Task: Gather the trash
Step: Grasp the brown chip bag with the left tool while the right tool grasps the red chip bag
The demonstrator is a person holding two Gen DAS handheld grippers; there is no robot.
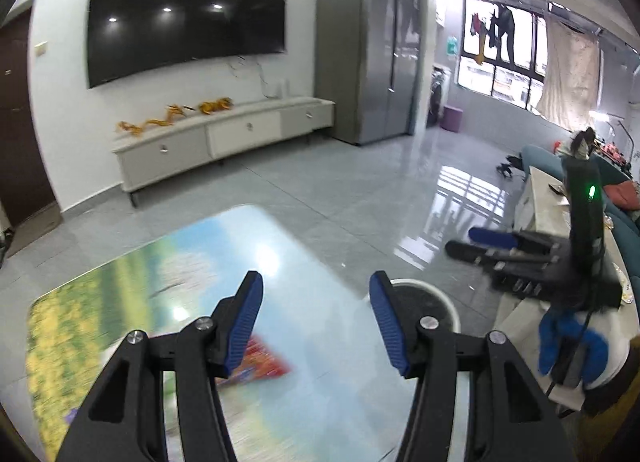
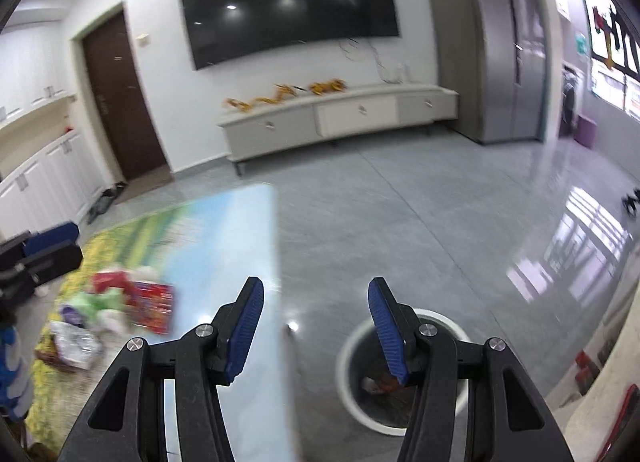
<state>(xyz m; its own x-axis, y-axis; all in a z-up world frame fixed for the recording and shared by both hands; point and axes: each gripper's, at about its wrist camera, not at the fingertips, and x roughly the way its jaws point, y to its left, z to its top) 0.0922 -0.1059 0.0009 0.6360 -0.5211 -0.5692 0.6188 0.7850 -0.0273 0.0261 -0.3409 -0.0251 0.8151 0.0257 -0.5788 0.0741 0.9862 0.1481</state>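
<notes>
My left gripper point(image 1: 316, 326) is open and empty above the picture-printed table point(image 1: 132, 286). A red wrapper point(image 1: 264, 366) lies on the table just below its left finger. My right gripper point(image 2: 316, 326) is open and empty, held above the table's right edge and the white-rimmed trash bin point(image 2: 352, 382) on the floor. The bin holds some trash point(image 2: 380, 384). A pile of wrappers point(image 2: 116, 310) lies on the table at the left in the right wrist view. The right gripper also shows in the left wrist view point(image 1: 476, 244), and the bin's rim too point(image 1: 436, 298).
A TV cabinet point(image 1: 224, 137) stands against the far wall under a wall TV point(image 1: 184, 17). A grey fridge point(image 1: 368, 57) stands at the right. A sofa and a side table point(image 1: 548, 197) are at the far right. Grey tiled floor point(image 2: 420, 213) surrounds the table.
</notes>
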